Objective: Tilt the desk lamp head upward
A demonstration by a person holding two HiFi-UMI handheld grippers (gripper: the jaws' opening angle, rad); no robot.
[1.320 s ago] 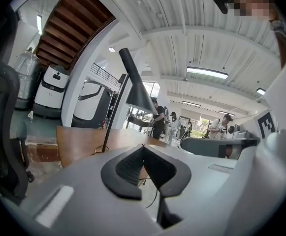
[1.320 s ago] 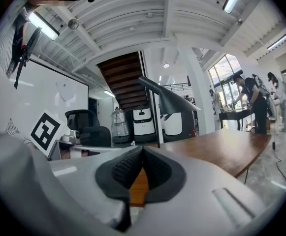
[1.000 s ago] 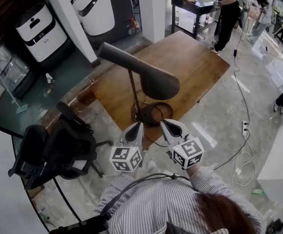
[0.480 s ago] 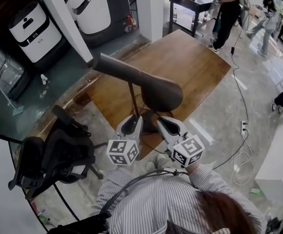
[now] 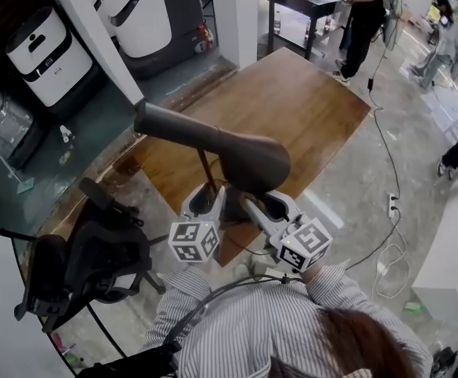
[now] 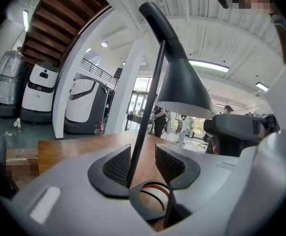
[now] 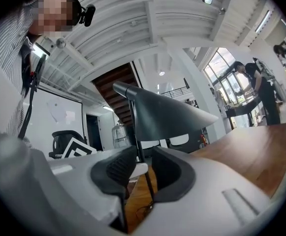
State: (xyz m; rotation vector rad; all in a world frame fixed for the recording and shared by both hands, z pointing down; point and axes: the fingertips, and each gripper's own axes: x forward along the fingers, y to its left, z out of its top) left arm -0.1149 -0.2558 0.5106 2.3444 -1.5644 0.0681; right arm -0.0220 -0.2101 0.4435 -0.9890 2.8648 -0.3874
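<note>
At frame centre, the desk lamp (image 5: 227,154) stands on the wooden table (image 5: 315,105), its dark head over both grippers. The left gripper (image 5: 205,200) and right gripper (image 5: 257,205) are released, jaws just opened, with the thin stem (image 6: 145,124) between each pair.

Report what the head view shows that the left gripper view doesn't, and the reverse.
Head view only: the office chair.
Left gripper view only: the jaws of the left claw, which have just been opening, stand apart with the lamp stem between them. It also shows the lamp head from underneath.
Both: lamp head, wooden table, white machines.
</note>
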